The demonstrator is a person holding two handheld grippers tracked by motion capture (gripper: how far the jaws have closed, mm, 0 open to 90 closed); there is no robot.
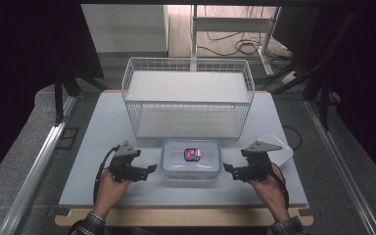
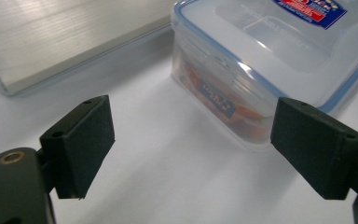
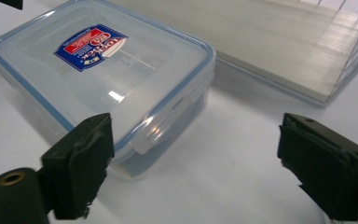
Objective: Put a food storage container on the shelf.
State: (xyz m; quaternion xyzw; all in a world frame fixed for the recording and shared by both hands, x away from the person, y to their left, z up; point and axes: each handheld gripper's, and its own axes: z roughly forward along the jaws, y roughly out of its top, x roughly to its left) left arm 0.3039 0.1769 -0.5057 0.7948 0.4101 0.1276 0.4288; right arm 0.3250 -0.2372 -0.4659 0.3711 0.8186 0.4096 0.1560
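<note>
Your box [image 1: 191,159] sits lidded on the desk [image 1: 103,147], just in front of the wire basket [image 1: 188,98] and between your two hands. Both sets of jaws stand apart with nothing in them: the left gripper [image 1: 149,169] is just off the box's left end, the right gripper [image 1: 226,168] just off its right end. You look to be between holds. Next, I'd say, bring each gripper in squarely against its end of the box before closing, so the lift stays level.
</note>
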